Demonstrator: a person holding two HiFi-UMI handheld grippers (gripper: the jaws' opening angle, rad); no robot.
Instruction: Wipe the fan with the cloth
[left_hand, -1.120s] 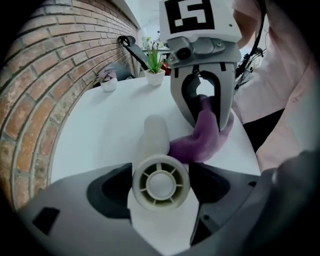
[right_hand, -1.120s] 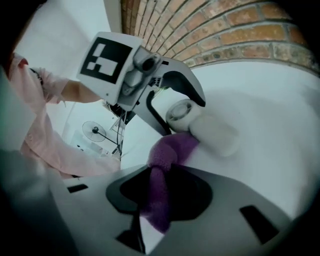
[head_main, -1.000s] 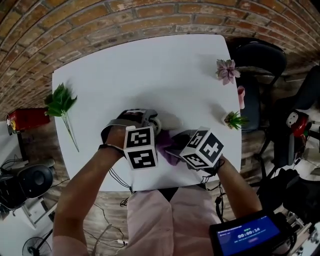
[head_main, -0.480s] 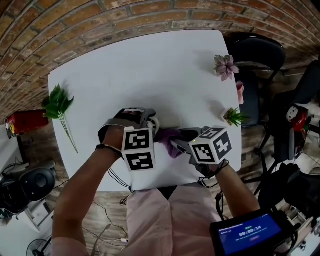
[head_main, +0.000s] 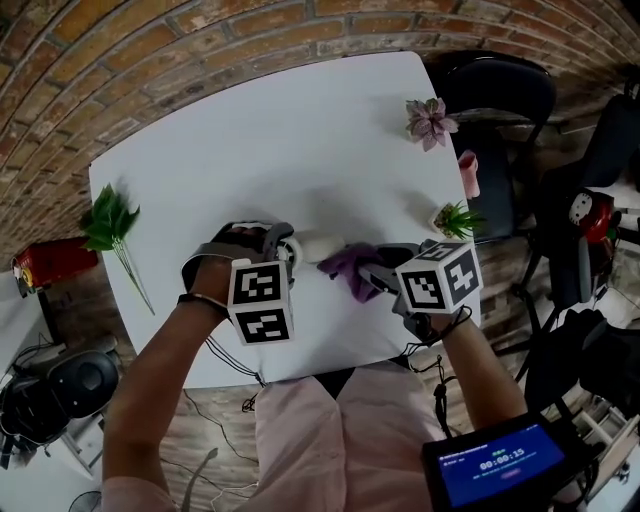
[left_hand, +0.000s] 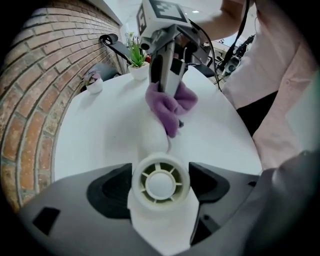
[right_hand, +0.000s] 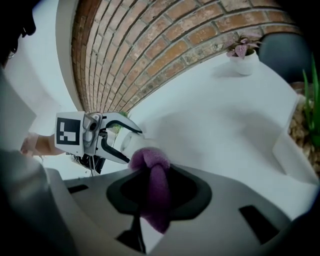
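fingers left (left_hand: 112, 190): wide, gripping fan (left_hand: 160, 184) | fingers right (right_hand: 192, 194): pinching cloth (right_hand: 152, 192)

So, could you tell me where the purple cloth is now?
Head view: the cloth is over the table, right of centre, clamped in the right gripper and touching the fan that the left gripper holds.

**Fan clamped, cloth at its end**

The small cream-white plastic fan (left_hand: 160, 182) sits clamped between the jaws of the left gripper (left_hand: 161, 187). Its round ribbed end, with a plain hub in the middle, faces that gripper's camera. Its pale body runs away towards the other hand, over the near part of the white table (head_main: 250, 150). The soft purple cloth (right_hand: 152, 185) is bunched and pinched in the right gripper (right_hand: 156, 189). The cloth's rounded free fold touches the fan's far end.
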